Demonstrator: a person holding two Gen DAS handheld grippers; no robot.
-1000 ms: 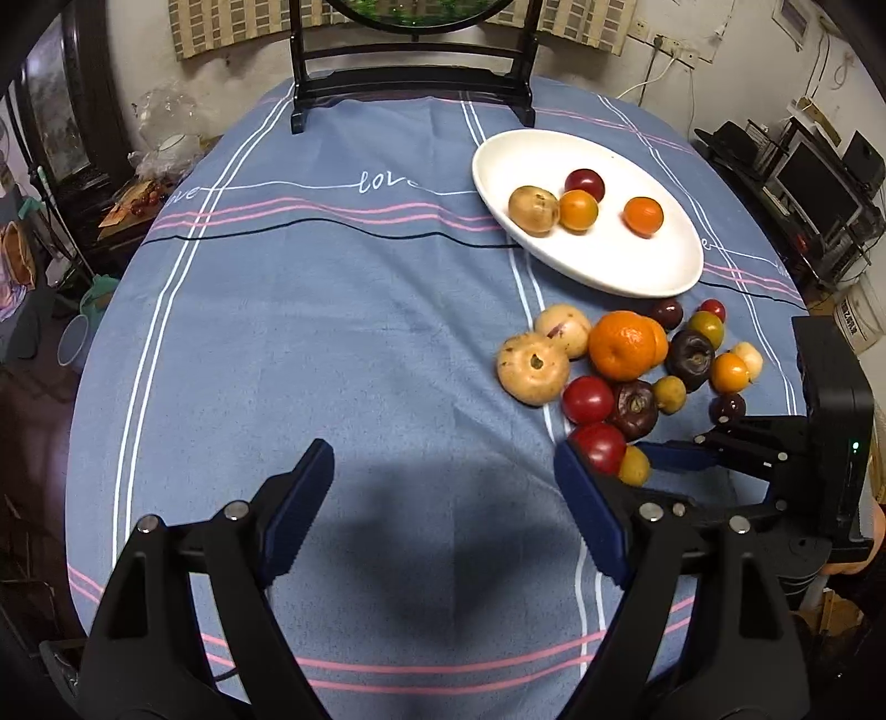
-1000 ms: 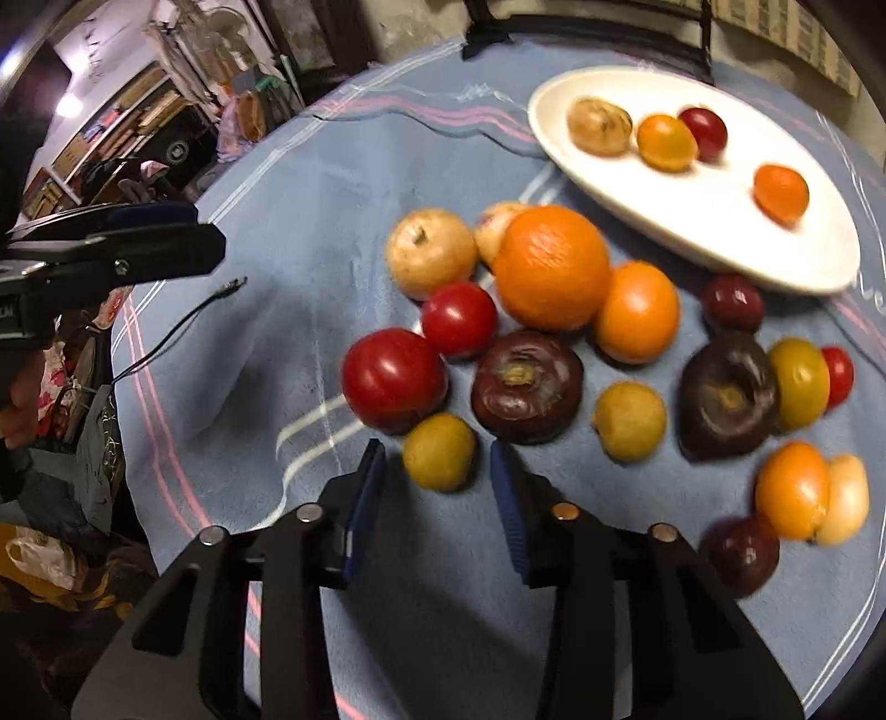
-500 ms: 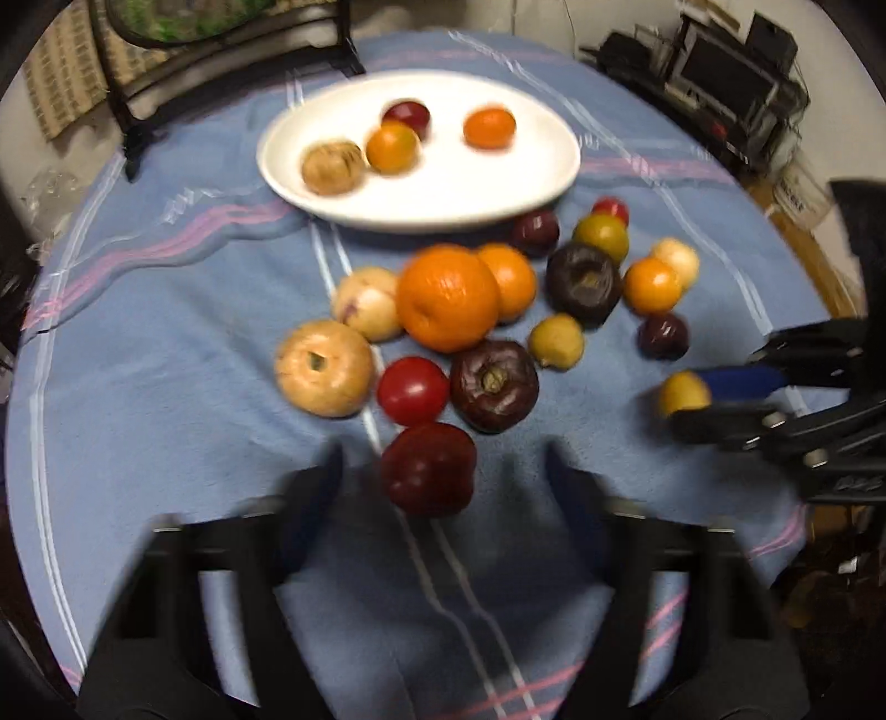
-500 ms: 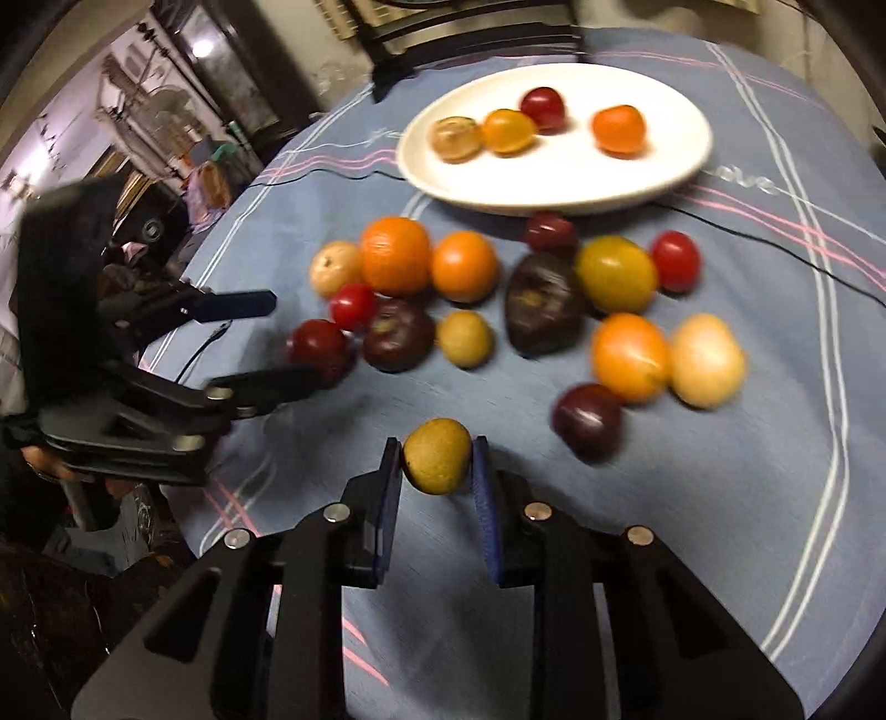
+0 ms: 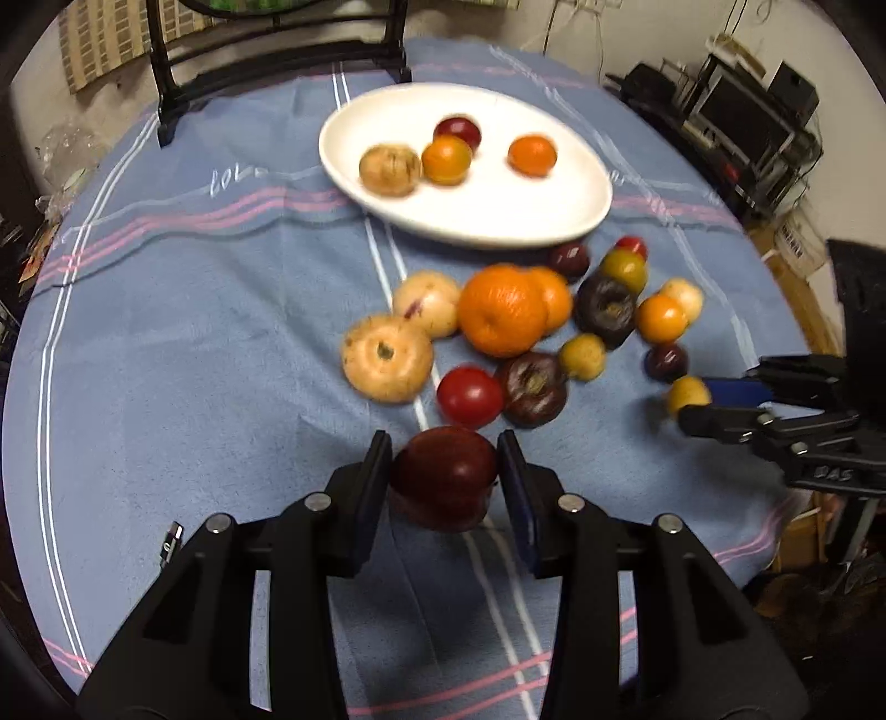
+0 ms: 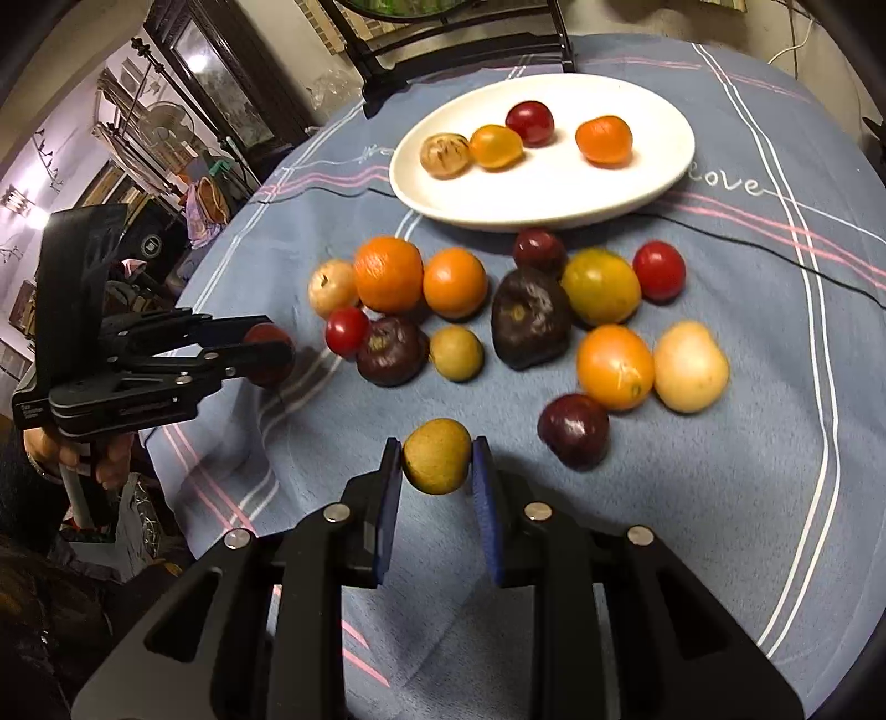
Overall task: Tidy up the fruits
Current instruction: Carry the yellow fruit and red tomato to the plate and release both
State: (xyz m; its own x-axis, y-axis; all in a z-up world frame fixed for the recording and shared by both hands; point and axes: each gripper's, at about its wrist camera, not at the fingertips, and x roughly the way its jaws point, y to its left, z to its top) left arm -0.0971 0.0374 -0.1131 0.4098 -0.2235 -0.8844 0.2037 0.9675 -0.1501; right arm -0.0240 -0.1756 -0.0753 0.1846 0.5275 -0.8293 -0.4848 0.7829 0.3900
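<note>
Fruits are the subject: two are held, the remainder lie on the counter [image 6: 775, 498] or on the plate.

Nearest, the left tongs [image 5: 446, 476] are clamped on a dark red fruit [image 5: 443, 476], both blue pads against its sides. In the right wrist view this fruit appears raised off the blue striped cloth [image 5: 194, 332], though blur prevents certainty. The right tongs [image 6: 436, 464] are clamped on a small yellow-green fruit [image 6: 436, 463], likewise between both pads and seemingly clear of the cloth.

Beyond the tongs, a loose cluster lies on the cloth. In the right wrist view: a dark plum [image 6: 574, 429] near right, touching an orange tomato [image 6: 614, 366], with a pale yellow fruit [image 6: 690, 366] just beside that. Mid-cluster sit two dark wrinkled fruits [image 6: 530, 318], a small yellow fruit [image 6: 456, 353] and a small red tomato [image 6: 346, 330]. Farther stand a large orange [image 6: 387, 274], a smaller orange [image 6: 455, 282], a pale fruit [image 6: 332, 286] at left, a yellow-green tomato [image 6: 601, 286] and a red tomato [image 6: 659, 271] at right.

Farthest, the white oval plate [image 6: 554, 188] holds four fruits: brown, yellow-orange, red, orange. A dark chair frame [image 5: 266, 50] stands behind it.
</note>
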